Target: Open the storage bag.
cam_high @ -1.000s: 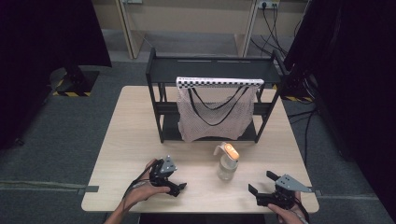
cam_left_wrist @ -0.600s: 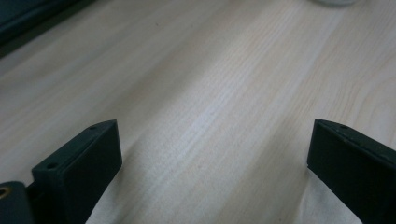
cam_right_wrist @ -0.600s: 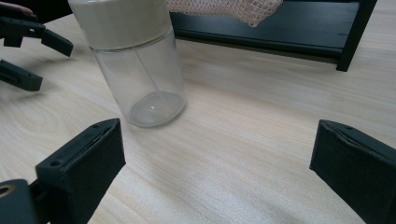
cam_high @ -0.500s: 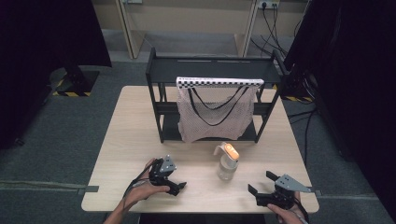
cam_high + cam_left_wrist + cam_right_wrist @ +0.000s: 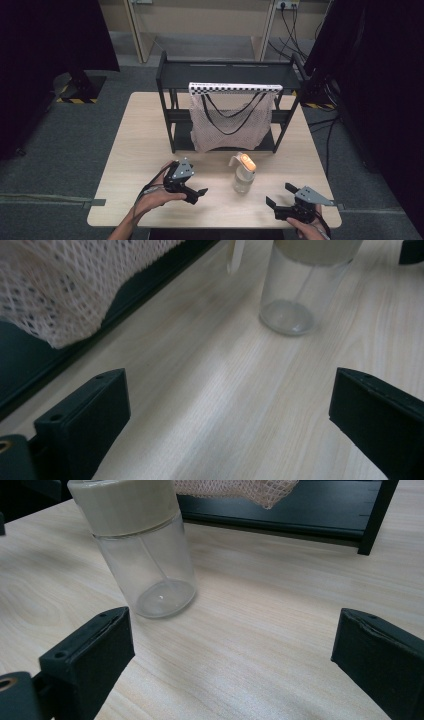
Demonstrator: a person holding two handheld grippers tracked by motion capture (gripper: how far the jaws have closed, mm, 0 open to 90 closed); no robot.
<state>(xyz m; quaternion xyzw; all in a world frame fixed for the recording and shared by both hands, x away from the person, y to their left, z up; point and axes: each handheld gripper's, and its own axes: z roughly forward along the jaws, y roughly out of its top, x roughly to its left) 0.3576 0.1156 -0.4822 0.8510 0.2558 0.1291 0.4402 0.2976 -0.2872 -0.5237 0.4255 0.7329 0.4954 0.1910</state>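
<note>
Two hand-held claws rest on the pale wooden surface point(image 5: 140, 150), both with jaws spread wide and empty. Between them stands a clear plastic bottle with an orange-topped lid point(image 5: 243, 173), upright, near the left claw point(image 5: 196, 193) and farther from the right claw point(image 5: 280, 201). Behind it, a pinkish mesh bag point(image 5: 227, 127) hangs from a black metal rack point(image 5: 170, 75).
</note>
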